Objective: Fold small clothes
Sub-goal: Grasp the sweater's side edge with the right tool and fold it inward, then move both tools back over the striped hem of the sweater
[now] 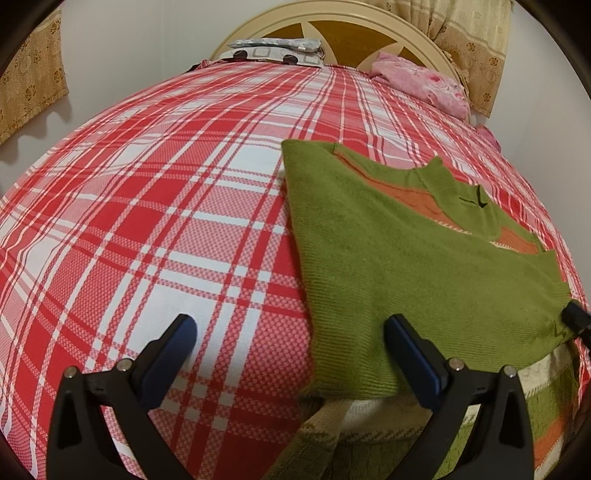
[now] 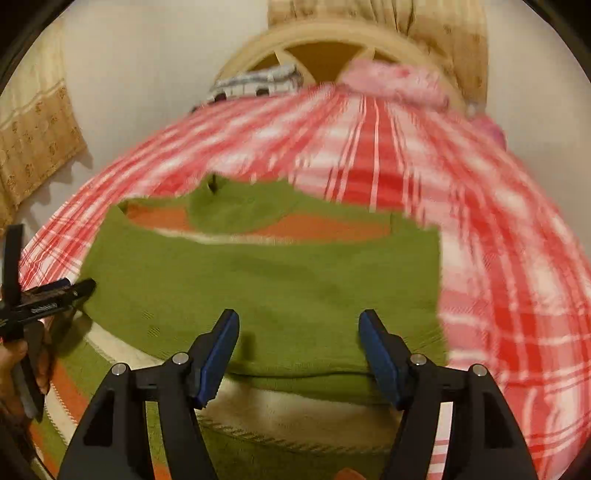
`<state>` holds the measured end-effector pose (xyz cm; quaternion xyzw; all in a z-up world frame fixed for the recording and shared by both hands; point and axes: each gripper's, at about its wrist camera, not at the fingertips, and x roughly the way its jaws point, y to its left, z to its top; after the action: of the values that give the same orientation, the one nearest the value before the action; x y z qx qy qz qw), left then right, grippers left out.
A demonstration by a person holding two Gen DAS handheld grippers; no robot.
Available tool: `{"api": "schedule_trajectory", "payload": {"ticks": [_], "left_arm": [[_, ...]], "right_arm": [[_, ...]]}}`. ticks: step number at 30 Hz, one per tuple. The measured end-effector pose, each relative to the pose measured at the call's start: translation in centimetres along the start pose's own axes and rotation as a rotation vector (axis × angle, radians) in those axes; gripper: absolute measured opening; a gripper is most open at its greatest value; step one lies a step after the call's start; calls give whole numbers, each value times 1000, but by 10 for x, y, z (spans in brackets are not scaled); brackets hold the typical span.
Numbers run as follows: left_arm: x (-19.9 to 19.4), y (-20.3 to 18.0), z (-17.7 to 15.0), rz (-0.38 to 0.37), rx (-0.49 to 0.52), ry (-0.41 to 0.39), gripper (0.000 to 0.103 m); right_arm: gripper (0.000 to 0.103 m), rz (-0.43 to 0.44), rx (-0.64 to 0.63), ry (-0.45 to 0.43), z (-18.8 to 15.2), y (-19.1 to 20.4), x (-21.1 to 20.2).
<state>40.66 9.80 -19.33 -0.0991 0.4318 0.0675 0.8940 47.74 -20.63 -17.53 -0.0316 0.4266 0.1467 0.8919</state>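
A small green knitted sweater (image 1: 424, 273) with orange and cream stripes lies partly folded on the red plaid bed (image 1: 166, 206); its plain green panel is turned over the striped part. It fills the middle of the right wrist view (image 2: 266, 288). My left gripper (image 1: 291, 336) is open over the sweater's left edge, with one finger above the bedsheet and one above the green knit. My right gripper (image 2: 299, 332) is open and empty just above the green panel's near edge. The left gripper's tips (image 2: 79, 288) show at the left of the right wrist view, beside the sweater's corner.
A rounded cream and wood headboard (image 1: 332, 29) stands at the far end, with a grey patterned pillow (image 1: 273, 50) and a pink floral bundle (image 1: 421, 83) in front of it. Beige curtains (image 1: 33, 81) hang on the walls. Bare plaid sheet stretches left of the sweater.
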Motion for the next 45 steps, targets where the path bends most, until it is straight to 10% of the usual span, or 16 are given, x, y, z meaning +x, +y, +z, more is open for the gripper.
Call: {"api": "schedule_trajectory", "payload": {"ticks": [26,45], "left_arm": [[-1,-9,1,38,41,4,103],[-60,-26,-29,-14,153,-50,103]], "right_arm": [[65,-73,19,26,-24,-14,6],[66,-89,-31,-75,-50,8,-68]]}}
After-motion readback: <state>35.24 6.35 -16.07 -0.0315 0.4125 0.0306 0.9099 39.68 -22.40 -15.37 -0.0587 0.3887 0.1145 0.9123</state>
